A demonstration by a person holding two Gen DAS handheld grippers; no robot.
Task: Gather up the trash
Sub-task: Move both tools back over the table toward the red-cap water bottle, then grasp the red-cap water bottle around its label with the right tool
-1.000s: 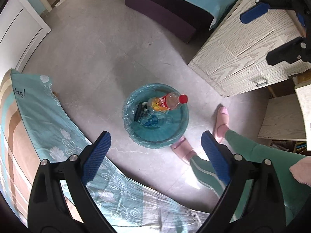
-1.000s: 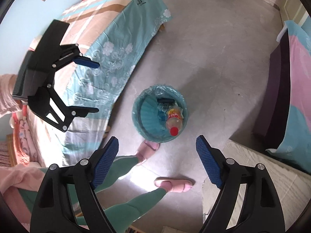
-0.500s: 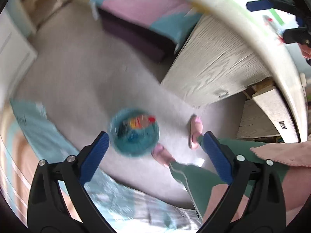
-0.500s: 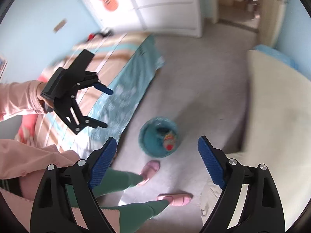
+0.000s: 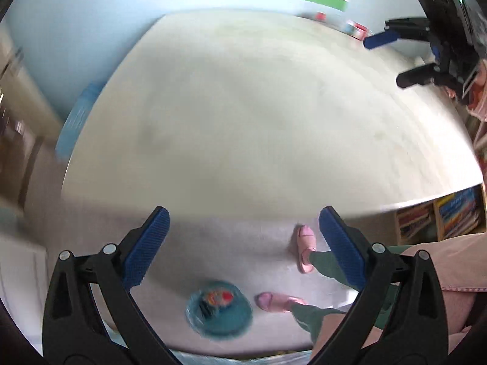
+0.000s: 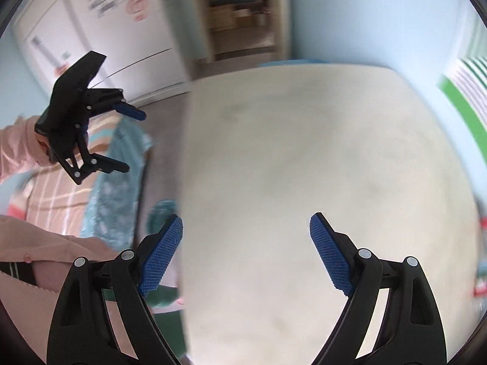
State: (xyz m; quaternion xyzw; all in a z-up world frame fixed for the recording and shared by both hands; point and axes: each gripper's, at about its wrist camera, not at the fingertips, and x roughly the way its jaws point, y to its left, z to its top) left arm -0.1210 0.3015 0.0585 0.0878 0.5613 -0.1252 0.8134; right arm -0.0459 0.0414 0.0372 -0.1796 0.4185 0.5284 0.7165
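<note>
Both grippers are empty, fingers spread wide. The left gripper (image 5: 243, 243) has just been opening a little further with nothing between its fingers; the right gripper (image 6: 246, 252) also stands wide over bare surface. Both views are smeared with blur, and that is the first risk: a reach begun now would be aimed at shapes that cannot be read. The bin (image 5: 219, 314), lined in blue, sits on the floor at the bottom centre of the left view, with a bottle (image 5: 219, 298) and something dark inside it; in the right view only a sliver of it shows at the lower left, just above the left finger. The pale counter (image 5: 268, 115) fills most of both frames and its middle looks bare. The only likely trash left is small red and white clutter (image 5: 354, 27) at the upper right of the left view, against the wall; what it is I cannot tell. It lies just beside the right gripper there, so both grippers going for it could knock together. A grab at it might also push it against the wall or off the edge rather than close on it. The bin is well apart from that corner, and the person's slippers (image 5: 304, 248) stand just beside it, so a hasty drop could miss or catch a foot.
</note>
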